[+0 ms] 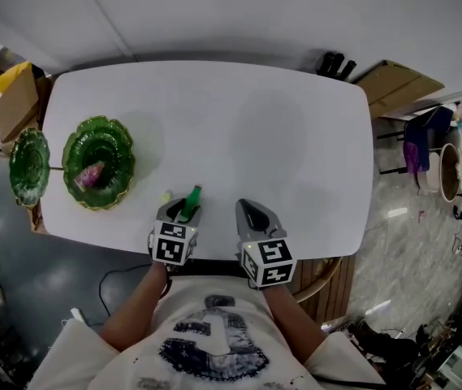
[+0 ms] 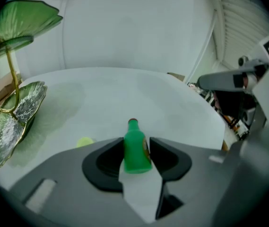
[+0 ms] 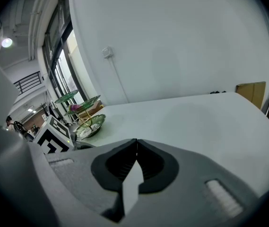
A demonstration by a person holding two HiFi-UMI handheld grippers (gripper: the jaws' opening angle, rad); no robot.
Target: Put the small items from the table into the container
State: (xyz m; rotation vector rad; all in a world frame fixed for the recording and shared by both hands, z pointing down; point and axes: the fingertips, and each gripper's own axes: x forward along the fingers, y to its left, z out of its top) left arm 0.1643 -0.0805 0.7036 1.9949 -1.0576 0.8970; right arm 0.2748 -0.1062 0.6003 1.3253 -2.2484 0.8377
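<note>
A small green toy bottle with a dark cap sits clamped between the jaws of my left gripper, its neck pointing away from me. From the head view the same bottle sticks out of the left gripper near the table's front edge. A little yellow-green item lies on the table just left of that gripper, seen too as the yellow-green item. The green tiered leaf dish stands at the left with a pink item in it. My right gripper is shut and empty, also seen as the right gripper.
The white table stretches ahead. A smaller green dish tier overhangs the left edge. Cardboard boxes stand off the left corner, and a chair with clothing stands to the right of the table.
</note>
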